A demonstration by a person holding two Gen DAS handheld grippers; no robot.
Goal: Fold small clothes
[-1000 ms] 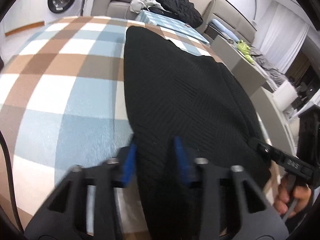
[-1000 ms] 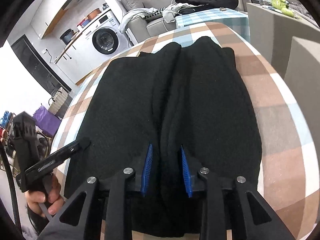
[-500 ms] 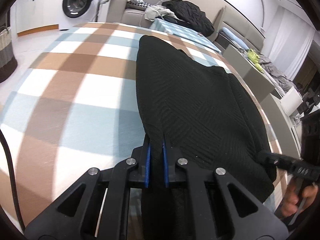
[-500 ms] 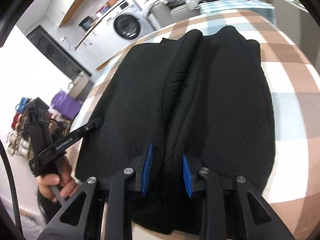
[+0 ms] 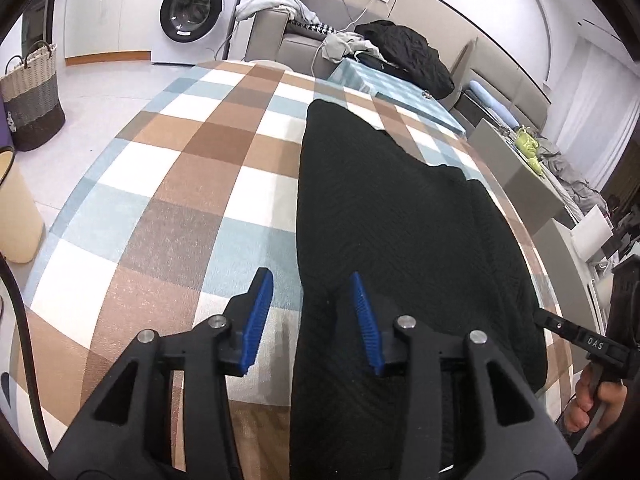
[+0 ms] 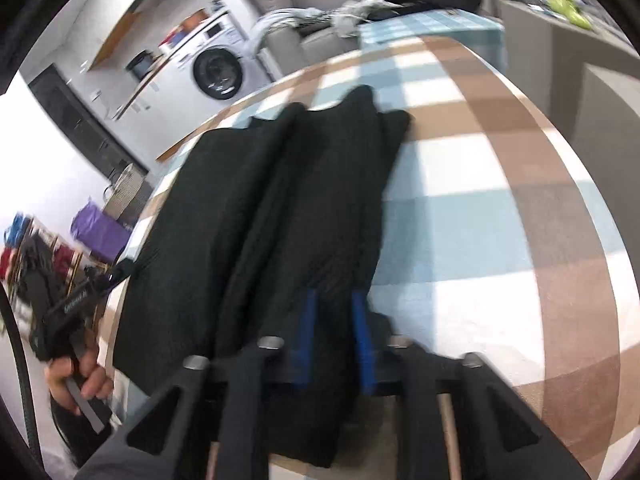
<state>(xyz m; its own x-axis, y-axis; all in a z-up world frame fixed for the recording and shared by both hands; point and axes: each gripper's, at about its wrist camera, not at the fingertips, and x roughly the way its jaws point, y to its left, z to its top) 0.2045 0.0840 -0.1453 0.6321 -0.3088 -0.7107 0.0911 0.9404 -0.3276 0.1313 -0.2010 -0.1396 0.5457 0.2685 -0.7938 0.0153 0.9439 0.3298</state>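
Note:
A black knit garment [image 5: 392, 232] lies lengthwise on the checked tablecloth [image 5: 192, 184]. My left gripper [image 5: 310, 316] is open at the garment's near left edge, its blue pads astride that edge. In the right wrist view the garment [image 6: 248, 216] shows a raised fold ridge down its middle. My right gripper [image 6: 334, 340] is open over the garment's near right edge, with cloth between its blue pads; this view is blurred. The other tool shows at the far side of each view [image 5: 592, 344] [image 6: 72, 308].
A washing machine [image 5: 192, 12] and a woven basket [image 5: 32, 96] stand on the floor to the left. A sofa with a black bundle of clothes [image 5: 404, 52] is behind the table. Grey cabinets [image 5: 532, 184] run along the right side.
My left gripper was shut on the garment's left edge half a second ago and has opened. My right gripper has shifted toward the garment's right edge, still open.

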